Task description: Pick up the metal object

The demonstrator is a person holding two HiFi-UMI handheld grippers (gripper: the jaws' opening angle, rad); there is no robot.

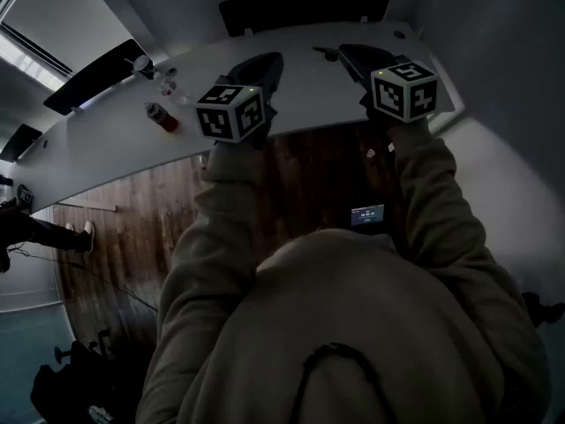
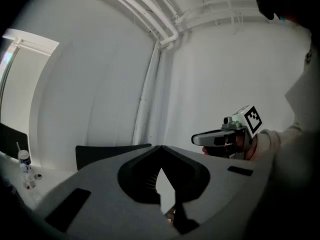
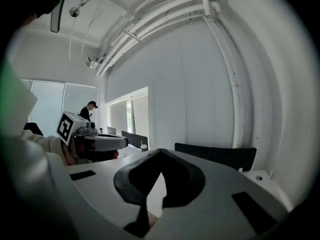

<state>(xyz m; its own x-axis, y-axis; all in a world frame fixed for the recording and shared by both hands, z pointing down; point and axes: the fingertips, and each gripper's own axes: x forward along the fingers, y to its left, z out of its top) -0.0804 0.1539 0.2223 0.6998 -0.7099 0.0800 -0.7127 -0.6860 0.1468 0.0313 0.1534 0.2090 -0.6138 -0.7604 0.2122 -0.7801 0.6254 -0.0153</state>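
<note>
No object shows clearly as metal. A red can-like cylinder (image 1: 162, 117) lies on the white table (image 1: 309, 95), left of both grippers, with small bottles (image 1: 164, 83) behind it. My left gripper (image 1: 274, 60) (image 2: 160, 147) is held up over the table edge. Its jaws meet at the tip, with nothing between them. My right gripper (image 1: 344, 53) (image 3: 160, 150) is level with it to the right, also shut and empty. Each gripper shows in the other's view: the right gripper (image 2: 200, 139) and the left gripper (image 3: 122, 141). Both point at the white wall.
A black chair back (image 1: 305, 7) (image 3: 215, 156) stands behind the table and another (image 1: 97, 76) at the far left. A cup (image 1: 141, 63) and a bottle (image 2: 23, 159) sit at the table's left. A person in a cap (image 3: 90, 109) stands far off. Wood floor (image 1: 132, 228) lies below.
</note>
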